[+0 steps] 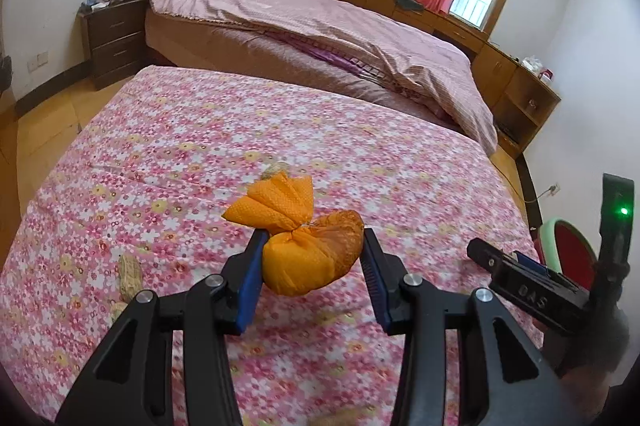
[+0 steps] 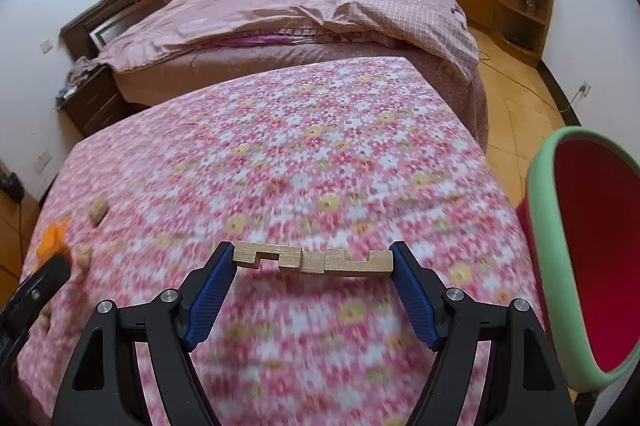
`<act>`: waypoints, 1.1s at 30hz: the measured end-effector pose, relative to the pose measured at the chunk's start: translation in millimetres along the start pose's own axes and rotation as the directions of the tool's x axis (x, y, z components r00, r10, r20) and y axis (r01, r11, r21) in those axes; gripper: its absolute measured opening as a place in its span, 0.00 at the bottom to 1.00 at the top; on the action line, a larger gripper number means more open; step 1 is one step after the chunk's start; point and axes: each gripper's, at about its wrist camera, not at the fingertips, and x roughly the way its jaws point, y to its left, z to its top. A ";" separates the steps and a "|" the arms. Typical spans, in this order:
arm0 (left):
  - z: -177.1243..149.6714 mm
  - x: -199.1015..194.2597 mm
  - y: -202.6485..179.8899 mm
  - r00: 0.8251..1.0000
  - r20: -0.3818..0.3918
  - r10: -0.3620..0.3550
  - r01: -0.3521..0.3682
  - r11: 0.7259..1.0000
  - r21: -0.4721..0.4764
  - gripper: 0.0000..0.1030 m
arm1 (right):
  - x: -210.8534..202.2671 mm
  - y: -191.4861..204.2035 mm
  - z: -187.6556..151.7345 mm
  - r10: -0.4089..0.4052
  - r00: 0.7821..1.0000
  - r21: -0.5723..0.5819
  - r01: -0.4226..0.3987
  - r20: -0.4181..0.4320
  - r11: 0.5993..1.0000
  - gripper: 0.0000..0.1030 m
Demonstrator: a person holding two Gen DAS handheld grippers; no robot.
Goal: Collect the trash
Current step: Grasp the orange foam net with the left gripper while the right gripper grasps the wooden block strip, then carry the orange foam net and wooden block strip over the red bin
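My left gripper (image 1: pixel 314 240) is shut on an orange tied mesh bag (image 1: pixel 308 254) and holds it just above the pink floral cloth (image 1: pixel 240 130). My right gripper (image 2: pixel 312 260) is shut on a notched wooden block (image 2: pixel 314 259), held by its two ends above the cloth (image 2: pixel 320 154). A green-rimmed red bin (image 2: pixel 588 258) stands to the right of the table; in the left wrist view the bin (image 1: pixel 568 250) shows behind the right gripper's body (image 1: pixel 536 290). A peanut shell (image 1: pixel 130 278) lies left of my left gripper.
Walnuts (image 2: pixel 98 210) and shells lie at the cloth's left edge near the left gripper's finger (image 2: pixel 44 286). A bed with a pink quilt (image 1: pixel 320 18) stands behind the table. Wooden cabinets (image 1: pixel 520 86) line the far wall. Wooden floor surrounds the table.
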 end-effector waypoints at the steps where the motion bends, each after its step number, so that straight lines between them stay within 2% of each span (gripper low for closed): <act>1: -0.6 -2.1 -2.0 1.000 0.001 -0.003 0.003 1.000 0.003 0.44 | -3.5 -1.2 -1.9 0.011 1.000 0.007 -0.011 -0.001 1.000 0.76; 7: -8.6 -24.2 -20.2 1.000 0.011 -0.019 0.019 0.999 0.033 0.44 | -49.1 -19.6 -23.0 0.108 0.994 0.054 -0.109 0.027 0.993 0.76; 15: -22.2 -48.7 -55.9 0.998 0.009 -0.056 0.055 0.994 0.092 0.44 | -101.5 -52.6 -42.1 0.150 0.984 0.105 -0.160 0.100 0.982 0.76; 24: -36.7 -66.7 -109.3 0.994 -0.006 -0.109 0.108 0.977 0.181 0.44 | -146.1 -106.8 -59.7 0.131 0.975 0.188 -0.165 0.181 0.968 0.76; 33: -47.6 -60.4 -170.2 0.978 -0.084 -0.189 0.205 0.943 0.264 0.44 | -168.8 -169.4 -66.5 0.079 0.970 0.291 -0.146 0.230 0.945 0.76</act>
